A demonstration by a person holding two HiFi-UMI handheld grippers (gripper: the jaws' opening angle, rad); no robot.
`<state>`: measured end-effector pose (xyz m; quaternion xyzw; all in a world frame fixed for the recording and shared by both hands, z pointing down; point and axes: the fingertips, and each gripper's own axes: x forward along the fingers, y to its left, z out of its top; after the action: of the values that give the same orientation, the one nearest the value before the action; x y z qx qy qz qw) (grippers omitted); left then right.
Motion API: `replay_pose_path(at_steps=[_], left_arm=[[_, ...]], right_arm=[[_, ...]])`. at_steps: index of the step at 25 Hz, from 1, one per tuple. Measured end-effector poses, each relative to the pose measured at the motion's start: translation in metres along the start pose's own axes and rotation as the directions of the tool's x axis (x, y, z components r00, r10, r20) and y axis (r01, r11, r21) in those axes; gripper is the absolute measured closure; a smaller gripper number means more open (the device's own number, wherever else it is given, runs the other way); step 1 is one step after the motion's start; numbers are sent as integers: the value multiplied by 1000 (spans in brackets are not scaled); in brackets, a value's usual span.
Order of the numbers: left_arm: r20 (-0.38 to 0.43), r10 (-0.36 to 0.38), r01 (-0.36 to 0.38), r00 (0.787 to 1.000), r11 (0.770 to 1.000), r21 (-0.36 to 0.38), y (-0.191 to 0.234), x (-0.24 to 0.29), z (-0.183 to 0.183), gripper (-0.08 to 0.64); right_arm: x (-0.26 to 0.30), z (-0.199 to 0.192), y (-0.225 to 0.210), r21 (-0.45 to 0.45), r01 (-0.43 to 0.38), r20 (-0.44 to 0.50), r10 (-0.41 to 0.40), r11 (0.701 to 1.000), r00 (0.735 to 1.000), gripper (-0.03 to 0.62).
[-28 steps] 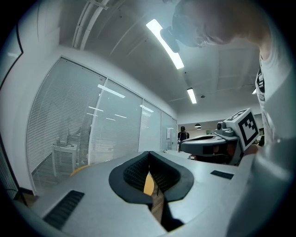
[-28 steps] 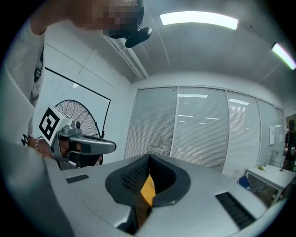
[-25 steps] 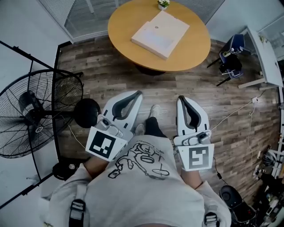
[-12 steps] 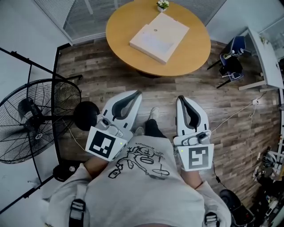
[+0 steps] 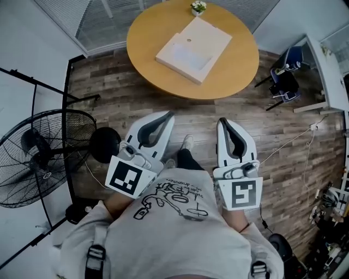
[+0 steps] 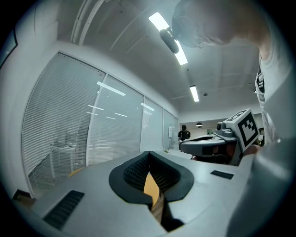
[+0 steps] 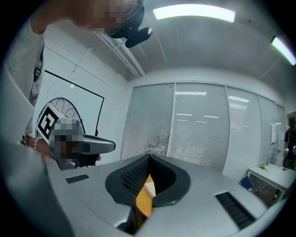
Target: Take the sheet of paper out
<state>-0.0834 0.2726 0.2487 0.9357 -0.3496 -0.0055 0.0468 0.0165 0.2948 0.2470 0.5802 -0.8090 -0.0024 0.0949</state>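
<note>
Head view: high, steeply down, round table [image 5: 147, 52] well ahead. Both gripper views: level, along own jaws, toward that table's near edge

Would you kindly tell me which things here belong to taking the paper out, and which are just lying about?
For the job:
flat white cardboard box on the round wooden table; left gripper and right gripper, both shut and empty.

Just lying about:
black floor fan; small potted plant; blue chair.

Bright ceiling lights [image 7: 194, 13], fisheye-warped edges.
</note>
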Motion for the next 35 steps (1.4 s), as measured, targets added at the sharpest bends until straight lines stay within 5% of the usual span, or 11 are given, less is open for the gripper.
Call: replay_pose_path(at_steps=[35], left_arm=[[21, 44, -43, 999, 999, -10, 7, 164, 10, 540]], right_arm=[[73, -1, -146, 57, -23, 45, 20, 998, 999, 584]])
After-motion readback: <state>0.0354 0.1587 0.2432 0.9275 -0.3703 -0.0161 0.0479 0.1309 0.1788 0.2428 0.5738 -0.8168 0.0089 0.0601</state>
